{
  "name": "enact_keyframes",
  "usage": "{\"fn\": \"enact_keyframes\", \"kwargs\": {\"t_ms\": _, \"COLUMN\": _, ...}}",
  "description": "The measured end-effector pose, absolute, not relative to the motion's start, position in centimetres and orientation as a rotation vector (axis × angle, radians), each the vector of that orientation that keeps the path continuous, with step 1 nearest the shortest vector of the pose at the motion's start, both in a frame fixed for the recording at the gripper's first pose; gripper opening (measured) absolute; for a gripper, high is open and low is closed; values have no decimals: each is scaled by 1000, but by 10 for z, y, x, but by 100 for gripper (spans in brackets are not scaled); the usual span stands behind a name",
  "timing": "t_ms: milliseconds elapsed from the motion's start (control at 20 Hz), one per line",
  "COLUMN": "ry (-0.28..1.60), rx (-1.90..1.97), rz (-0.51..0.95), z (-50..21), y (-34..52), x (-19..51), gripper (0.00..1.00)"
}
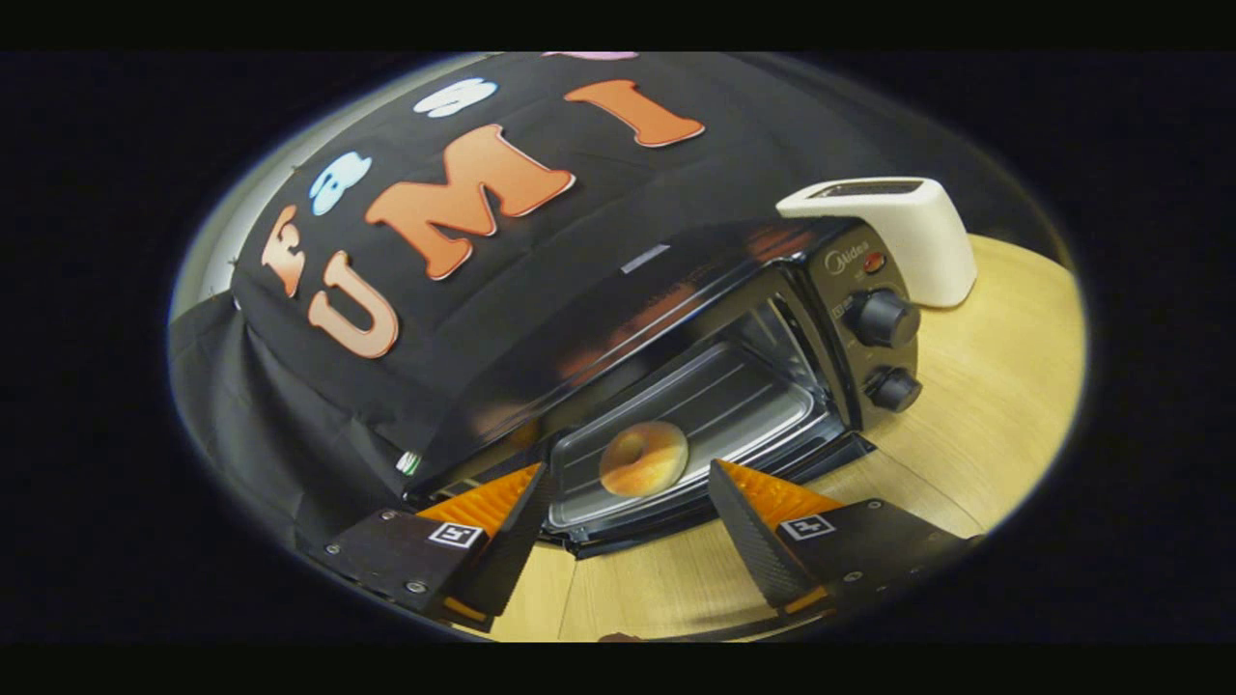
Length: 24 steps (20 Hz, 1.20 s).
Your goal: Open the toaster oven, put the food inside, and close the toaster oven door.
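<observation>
The black toaster oven (850,290) lies just ahead of the fingers with its door (715,512) folded down and open. A silver tray (734,396) sits in its mouth. On the tray's near part lies a round golden bagel-like food (644,458). My gripper (628,466) is open, with its orange and black fingers (517,521) spread wide on either side of the food. Neither finger touches the food, which lies slightly beyond the tips.
Two black knobs (884,319) stand on the oven's right-hand panel. A white slot toaster (898,232) stands behind the oven on the light wooden table (985,405). Black cloth drapes behind and to the left of the oven.
</observation>
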<state>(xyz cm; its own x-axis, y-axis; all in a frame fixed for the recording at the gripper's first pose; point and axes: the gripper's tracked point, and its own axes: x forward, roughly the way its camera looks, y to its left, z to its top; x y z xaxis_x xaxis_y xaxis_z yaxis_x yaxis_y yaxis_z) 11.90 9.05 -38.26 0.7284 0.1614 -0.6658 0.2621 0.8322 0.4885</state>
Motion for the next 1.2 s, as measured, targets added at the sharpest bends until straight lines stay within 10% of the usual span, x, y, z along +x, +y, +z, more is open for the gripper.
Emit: {"fn": "enact_keyframes", "kwargs": {"t_ms": 1200, "ry": 1032, "rx": 85, "rz": 140, "z": -413, "y": 91, "x": -71, "gripper": 97}}
